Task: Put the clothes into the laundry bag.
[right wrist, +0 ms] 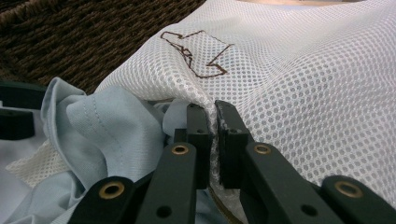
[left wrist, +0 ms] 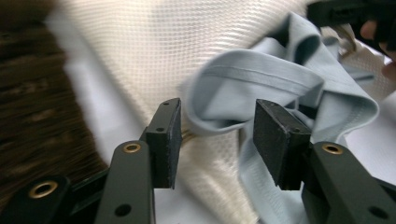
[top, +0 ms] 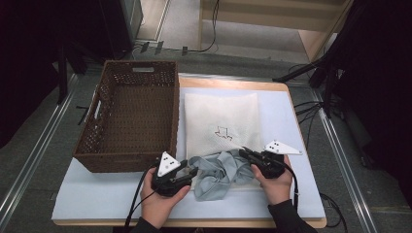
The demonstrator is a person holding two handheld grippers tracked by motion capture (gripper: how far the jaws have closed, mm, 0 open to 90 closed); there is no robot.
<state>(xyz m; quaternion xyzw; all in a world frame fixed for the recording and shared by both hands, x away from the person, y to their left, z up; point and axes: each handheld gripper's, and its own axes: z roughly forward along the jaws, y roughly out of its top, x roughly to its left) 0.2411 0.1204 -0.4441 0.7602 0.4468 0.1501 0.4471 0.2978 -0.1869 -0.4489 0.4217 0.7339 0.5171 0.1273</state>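
Work in hand: you look to be feeding the pale blue garment (top: 217,174) into the white mesh bag (top: 221,121); the bag lies flat on the white mat (top: 97,194), just right of the wicker basket (top: 131,116)
Garment place: bunched at the bag's near edge, between your two grippers, partly on the mat
Right gripper (right wrist: 211,122): clamped on the bag's mesh edge, lifting it into a ridge; keep that hold
Left gripper (left wrist: 214,135): jaws half apart, a fold of blue cloth lying between them; the pads don't press it
Garment handling: light, soft, limp; it'll sag and trail, not slide as one piece
Bag handling: thin, floppy mesh; likely to slip or snag
Where to grip: take the garment by the stitched hem (left wrist: 261,79) or a thick fold; a single layer may pull free
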